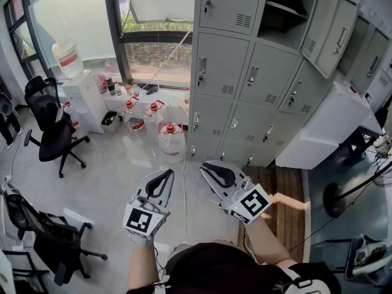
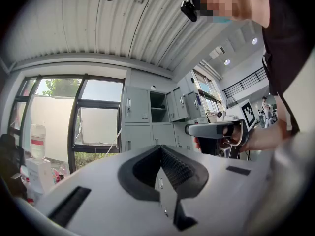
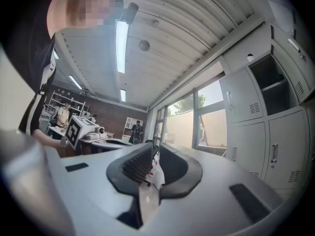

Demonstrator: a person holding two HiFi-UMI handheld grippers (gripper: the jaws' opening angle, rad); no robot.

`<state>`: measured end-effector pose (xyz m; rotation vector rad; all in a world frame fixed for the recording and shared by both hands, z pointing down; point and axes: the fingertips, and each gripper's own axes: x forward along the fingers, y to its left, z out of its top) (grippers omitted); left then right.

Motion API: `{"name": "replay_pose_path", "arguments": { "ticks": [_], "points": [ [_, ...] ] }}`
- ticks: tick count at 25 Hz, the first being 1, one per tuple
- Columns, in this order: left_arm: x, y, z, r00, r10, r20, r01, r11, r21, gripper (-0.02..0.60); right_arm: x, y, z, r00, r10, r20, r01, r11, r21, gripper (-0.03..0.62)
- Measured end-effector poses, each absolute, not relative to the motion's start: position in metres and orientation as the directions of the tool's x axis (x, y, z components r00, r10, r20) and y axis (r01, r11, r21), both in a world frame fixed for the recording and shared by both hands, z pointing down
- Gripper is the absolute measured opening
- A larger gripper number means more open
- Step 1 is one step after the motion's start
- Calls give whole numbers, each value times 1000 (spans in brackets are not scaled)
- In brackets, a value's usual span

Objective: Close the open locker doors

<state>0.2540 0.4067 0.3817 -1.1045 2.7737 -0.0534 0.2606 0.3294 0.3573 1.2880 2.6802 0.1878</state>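
our left gripper [image 1: 160, 185] and right gripper [image 1: 219, 175] sit low before us, jaws together and empty, probably ready to push rather than grasp. the lockers [image 1: 217, 66] stand well ahead. their open doors [image 1: 339, 34] hang out at the upper right, not yet reached.

pale floor [image 1: 110, 179]; dark-framed windows [image 1: 156, 38], daylight; black office chair [image 1: 52, 124], second chair [image 1: 52, 237] nearer; white water dispenser [image 1: 82, 100], bottle on top; water jugs [image 1: 171, 141] nearby; wooden platform [image 1: 278, 192]; ribbed ceiling [image 3: 167, 38], strip light [image 3: 121, 38] lit.

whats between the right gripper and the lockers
Nothing but bare floor: in the head view no object stands between the right gripper and the lockers.
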Motion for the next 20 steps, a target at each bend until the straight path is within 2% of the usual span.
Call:
{"name": "replay_pose_path", "arguments": {
  "ticks": [12,20],
  "points": [
    [205,448,414,-717,-688,-113,-686,725,-67,9,218,363,380,-630,775,-54,760,629,165,52],
    [136,426,429,-729,-683,-43,-681,730,-48,9,140,338,392,-636,767,-82,763,642,80,52]
  ]
}}
